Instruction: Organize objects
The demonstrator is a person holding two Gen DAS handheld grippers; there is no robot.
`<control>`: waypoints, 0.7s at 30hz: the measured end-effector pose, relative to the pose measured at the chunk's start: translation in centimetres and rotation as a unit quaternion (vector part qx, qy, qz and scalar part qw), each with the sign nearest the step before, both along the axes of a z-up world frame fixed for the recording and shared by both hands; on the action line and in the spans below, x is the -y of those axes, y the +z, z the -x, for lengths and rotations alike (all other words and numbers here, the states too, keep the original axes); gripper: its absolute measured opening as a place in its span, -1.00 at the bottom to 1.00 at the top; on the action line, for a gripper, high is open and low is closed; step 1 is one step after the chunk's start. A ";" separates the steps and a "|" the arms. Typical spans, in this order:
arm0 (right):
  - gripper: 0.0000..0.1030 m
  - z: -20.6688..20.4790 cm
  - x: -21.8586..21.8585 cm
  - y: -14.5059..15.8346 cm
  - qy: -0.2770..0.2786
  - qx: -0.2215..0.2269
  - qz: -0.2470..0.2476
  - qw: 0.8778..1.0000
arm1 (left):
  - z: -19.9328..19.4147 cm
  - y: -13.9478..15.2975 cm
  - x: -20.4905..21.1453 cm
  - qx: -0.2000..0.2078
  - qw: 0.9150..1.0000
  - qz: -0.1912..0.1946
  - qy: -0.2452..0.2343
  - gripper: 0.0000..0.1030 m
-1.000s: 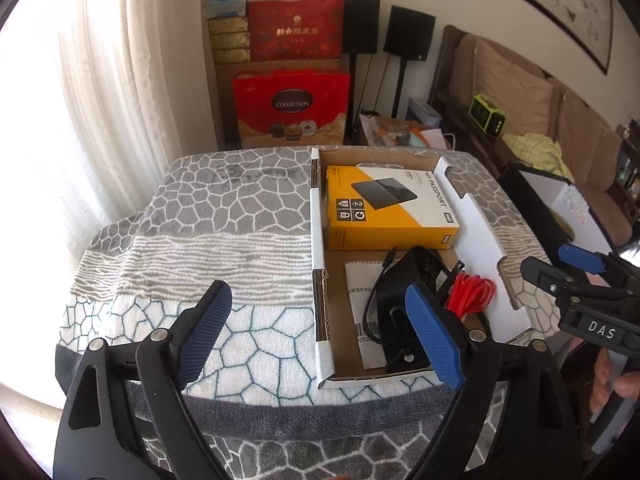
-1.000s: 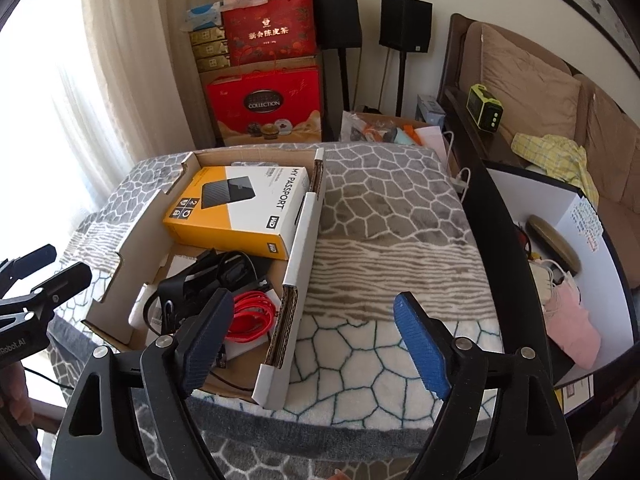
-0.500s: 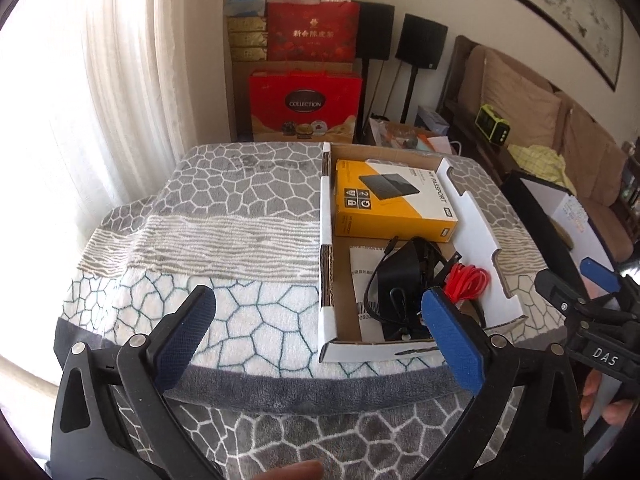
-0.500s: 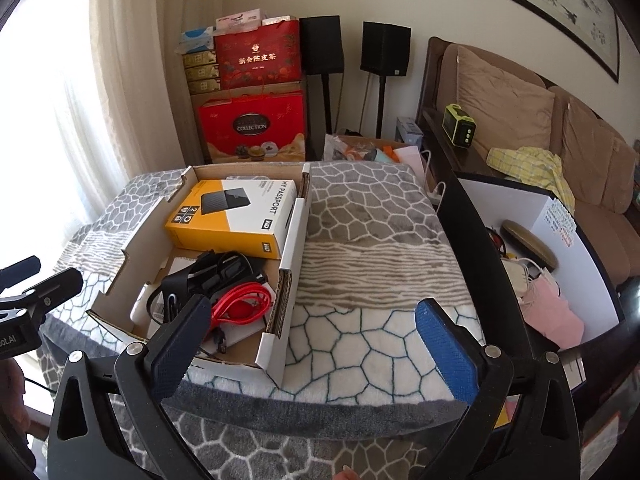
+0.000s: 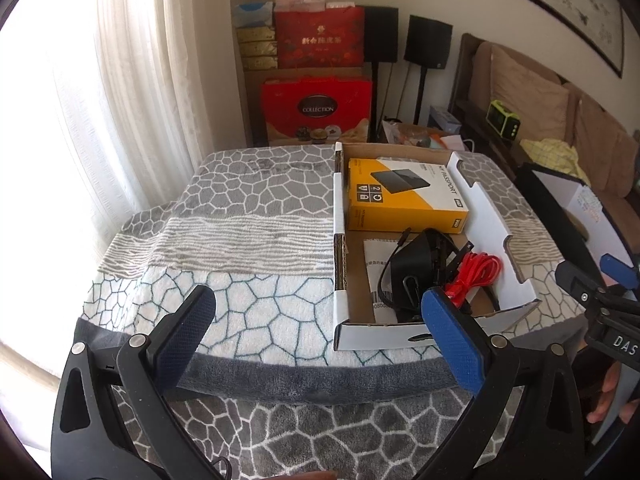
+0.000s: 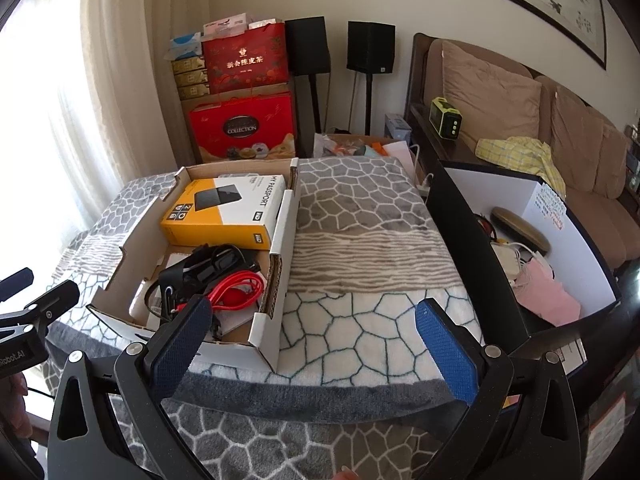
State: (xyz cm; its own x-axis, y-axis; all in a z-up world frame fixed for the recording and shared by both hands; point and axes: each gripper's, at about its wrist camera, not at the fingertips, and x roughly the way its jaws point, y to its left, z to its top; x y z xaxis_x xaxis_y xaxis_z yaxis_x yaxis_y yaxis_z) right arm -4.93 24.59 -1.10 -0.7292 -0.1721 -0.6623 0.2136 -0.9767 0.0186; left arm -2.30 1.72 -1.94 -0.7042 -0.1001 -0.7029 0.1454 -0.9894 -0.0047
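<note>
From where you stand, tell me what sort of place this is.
Most likely a home living room: a brown sofa with cushions, two black speakers on stands, and stacked red gift boxes by a curtained window. The work surface is a table under a patterned blanket.

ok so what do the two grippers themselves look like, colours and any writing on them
Both are black plastic frames with silver screws and two fingers faced with blue textured pads. The left gripper and right gripper look alike. Seen from the other camera, the right one's body shows white letters "DAS", the left one's "Robot.AI".
</note>
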 end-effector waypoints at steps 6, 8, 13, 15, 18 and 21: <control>0.99 -0.4 0.3 0.0 0.001 -0.005 -0.007 1.000 | -0.1 0.0 0.2 -0.001 1.000 -0.013 -0.001 1.00; 0.99 -0.4 0.3 0.0 0.003 -0.004 -0.007 1.000 | -0.2 0.0 0.1 0.000 1.000 -0.011 -0.003 1.00; 0.99 -0.4 0.4 0.0 0.002 -0.002 -0.006 1.000 | -0.2 -0.1 -0.1 0.003 1.000 -0.009 -0.005 1.00; 0.99 -0.4 0.4 0.0 0.002 -0.002 -0.007 1.000 | -0.2 -0.1 -0.1 0.003 1.000 -0.009 -0.005 1.00; 0.99 -0.4 0.3 0.0 0.003 -0.002 -0.007 1.000 | -0.3 -0.1 0.0 0.003 1.000 -0.011 -0.003 1.00; 0.99 -0.4 0.4 -0.1 0.002 -0.003 -0.006 1.000 | -0.3 -0.2 0.0 0.005 1.000 -0.012 -0.002 1.00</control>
State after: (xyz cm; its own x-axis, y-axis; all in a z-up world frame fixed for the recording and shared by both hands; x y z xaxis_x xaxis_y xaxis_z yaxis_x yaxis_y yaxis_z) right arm -4.51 24.23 -1.17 -0.7322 -0.1672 -0.6603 0.2180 -0.9759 0.0054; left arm -2.05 1.68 -2.14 -0.6978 -0.0803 -0.7118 0.1412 -0.9896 -0.0268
